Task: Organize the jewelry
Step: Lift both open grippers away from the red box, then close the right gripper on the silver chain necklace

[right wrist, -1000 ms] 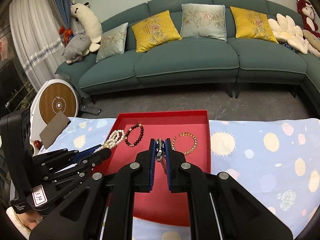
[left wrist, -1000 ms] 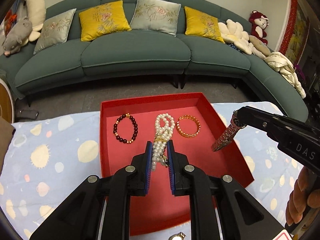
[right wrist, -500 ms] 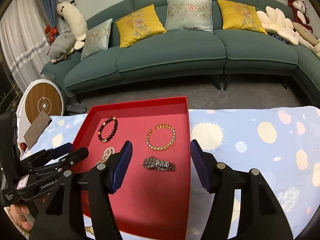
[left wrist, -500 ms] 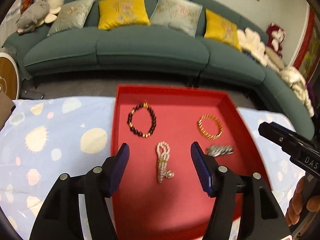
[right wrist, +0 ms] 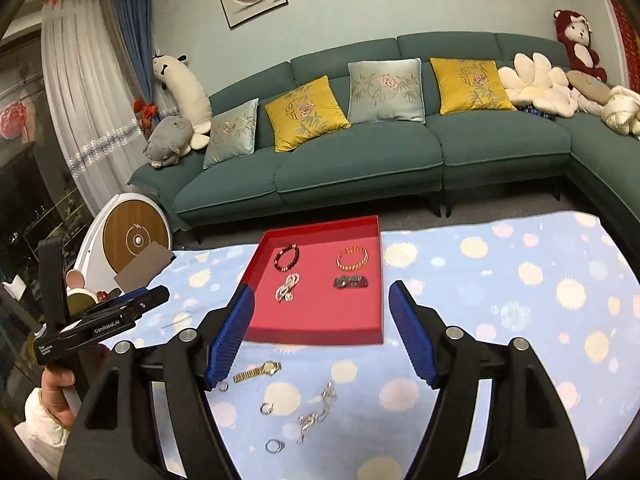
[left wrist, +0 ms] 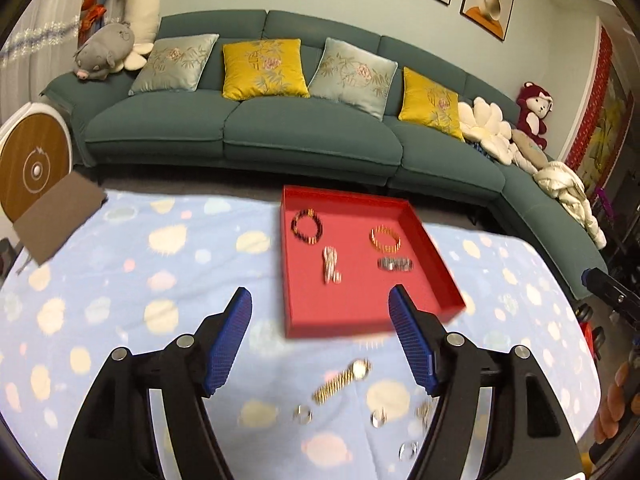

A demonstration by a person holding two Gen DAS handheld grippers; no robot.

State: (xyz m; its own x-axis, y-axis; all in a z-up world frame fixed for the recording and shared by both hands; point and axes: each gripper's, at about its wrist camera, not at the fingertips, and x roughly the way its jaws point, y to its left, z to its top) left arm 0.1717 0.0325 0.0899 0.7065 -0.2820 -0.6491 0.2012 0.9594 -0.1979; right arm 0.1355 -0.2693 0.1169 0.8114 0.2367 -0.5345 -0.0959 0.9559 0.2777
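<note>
Both grippers spread wide and jaws opening, nothing between the pads on either. Left gripper (left wrist: 320,320) hangs over the blue spotted cloth (left wrist: 120,280), near edge of the red tray (left wrist: 440,276) showing between its blue pads (left wrist: 228,336). Right gripper (right wrist: 322,320) likewise above the cloth, tray front in its gap; the left gripper also shows at the left edge of the right wrist view, held by a hand (right wrist: 56,392) in a white sleeve. Tray sits on the cloth in front of a teal sofa (right wrist: 360,168). In the tray, four pieces, apart from each other: dark bead bracelet (right wrist: 286,258) back left, gold bracelet (right wrist: 352,258) back right, pearl strand (right wrist: 287,287) front left bunched up, silver watch band (right wrist: 350,281) front right lying flat. Still loose on the cloth, near side of the tray: gold watch (right wrist: 258,371), a silver chain (right wrist: 316,412) tangled, and small rings (right wrist: 274,446), well apart. Left wrist view is motion-blurred, so the loose pieces are smeared there. Brown card (left wrist: 56,220) at the cloth's far left corner.
</note>
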